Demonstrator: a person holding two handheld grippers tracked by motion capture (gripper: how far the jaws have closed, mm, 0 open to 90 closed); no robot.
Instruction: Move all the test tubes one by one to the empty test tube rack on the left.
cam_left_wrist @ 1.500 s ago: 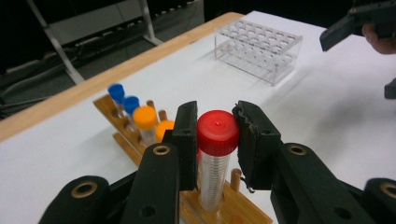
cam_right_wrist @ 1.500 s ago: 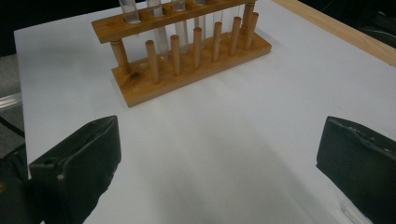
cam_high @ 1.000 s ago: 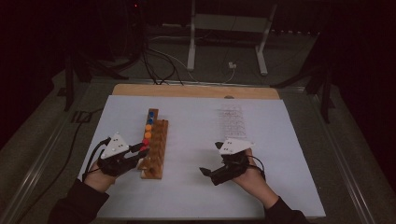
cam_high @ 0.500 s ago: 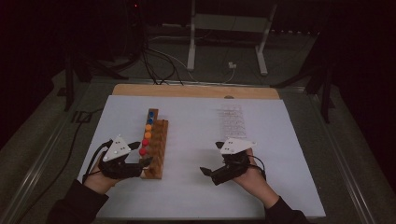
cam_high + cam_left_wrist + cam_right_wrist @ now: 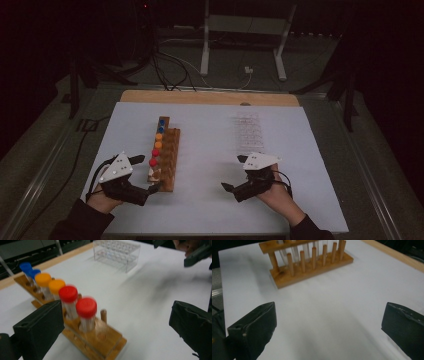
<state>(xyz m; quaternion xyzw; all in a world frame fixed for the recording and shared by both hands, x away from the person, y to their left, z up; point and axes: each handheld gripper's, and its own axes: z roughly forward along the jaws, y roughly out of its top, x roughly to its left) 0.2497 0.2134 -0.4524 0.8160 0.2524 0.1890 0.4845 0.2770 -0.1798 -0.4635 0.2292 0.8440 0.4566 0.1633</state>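
Down on the white desk a wooden rack stands left of the middle, running away from the person. It holds capped tubes in a row: two blue tubes at the far end, two orange tubes in the middle, and two red tubes nearest the person. Beside the tubes, the rack's other row shows bare wooden pegs.

Left of the rack's near end is the left gripper, held in the person's left hand. Its fingers are spread wide and hold nothing (the left gripper view shows the near red tubes between them, a little farther on).

Toward the right, the right gripper sits low over bare desk, well apart from the rack. Its fingers are also wide apart and empty, pointing back toward the rack.

Farther back on the right stands a clear plastic rack, with no tubes visible in it.
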